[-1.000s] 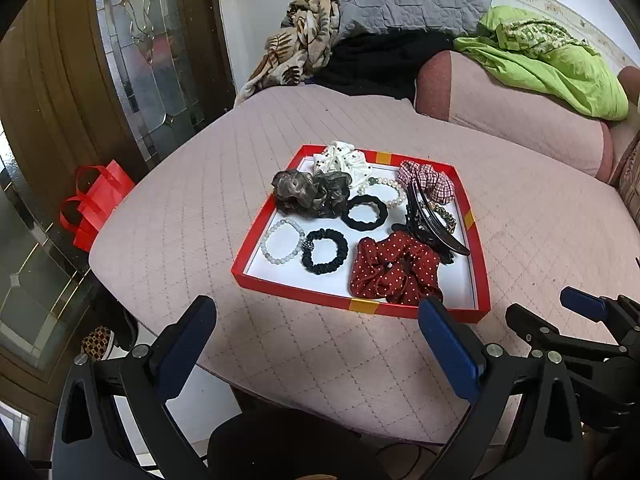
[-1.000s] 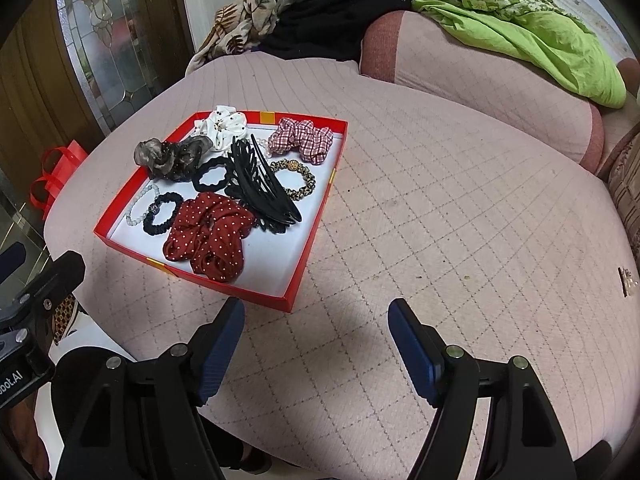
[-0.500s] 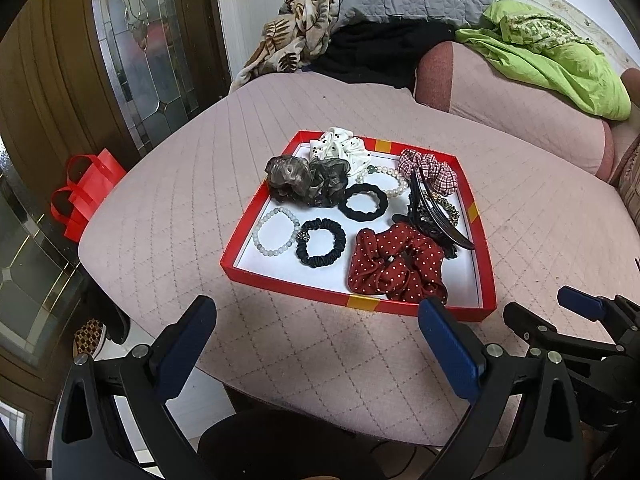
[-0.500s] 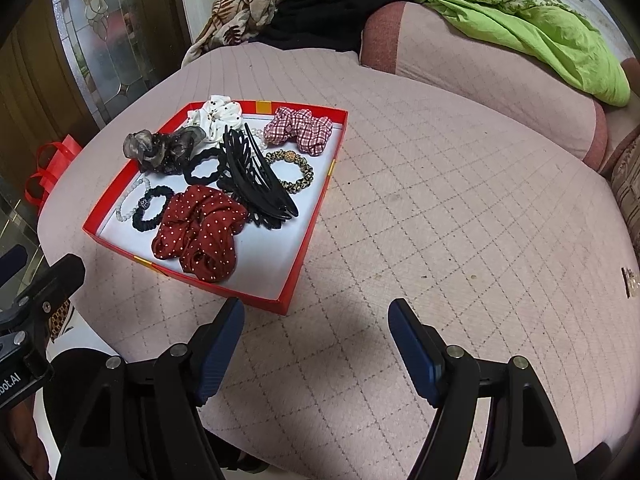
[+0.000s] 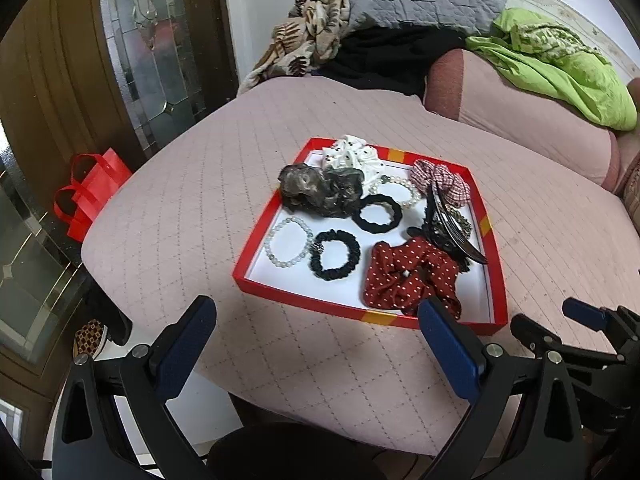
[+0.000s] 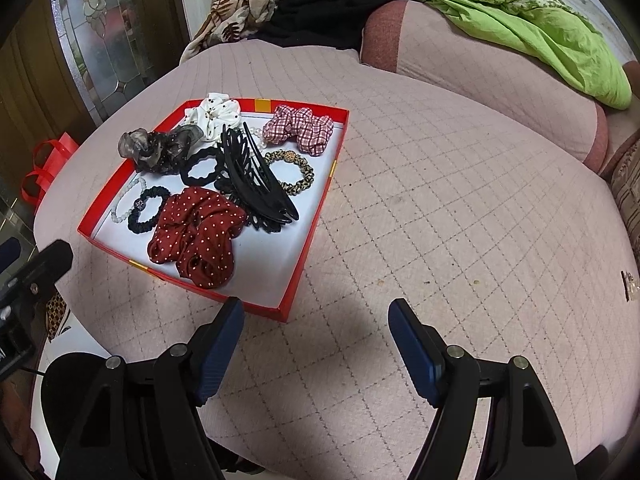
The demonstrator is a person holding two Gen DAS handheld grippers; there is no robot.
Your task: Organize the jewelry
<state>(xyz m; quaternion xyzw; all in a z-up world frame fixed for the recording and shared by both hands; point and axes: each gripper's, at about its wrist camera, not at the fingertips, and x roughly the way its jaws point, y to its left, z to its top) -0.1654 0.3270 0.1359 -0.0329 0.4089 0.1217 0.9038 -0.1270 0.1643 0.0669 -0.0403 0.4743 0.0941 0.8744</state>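
A shallow red tray (image 5: 256, 240) (image 6: 320, 204) lies on the pink quilted surface. In it are a red dotted scrunchie (image 5: 408, 276) (image 6: 196, 236), a black hair claw (image 5: 448, 228) (image 6: 252, 176), two black hair ties (image 5: 335, 255) (image 5: 377, 213), a white bead bracelet (image 5: 288, 242), a pearl bracelet (image 5: 400, 192), a grey scrunchie (image 5: 320, 190), a white scrunchie (image 5: 354, 156), a checked scrunchie (image 6: 300, 128) and a gold bracelet (image 6: 292, 172). My left gripper (image 5: 316, 340) is open and empty before the tray's near edge. My right gripper (image 6: 316, 340) is open and empty at the tray's near right corner.
A red bag (image 5: 86, 194) hangs off the left edge by a glass door (image 5: 148, 40). Pillows and piled clothes, one bright green (image 6: 536, 28), lie at the back. A small clip (image 6: 628, 286) lies at the far right. The surface edge is just below both grippers.
Both grippers have moved forward toward the tray, which now looks larger and nearer. Both stay open and empty. Nothing in the tray has moved.
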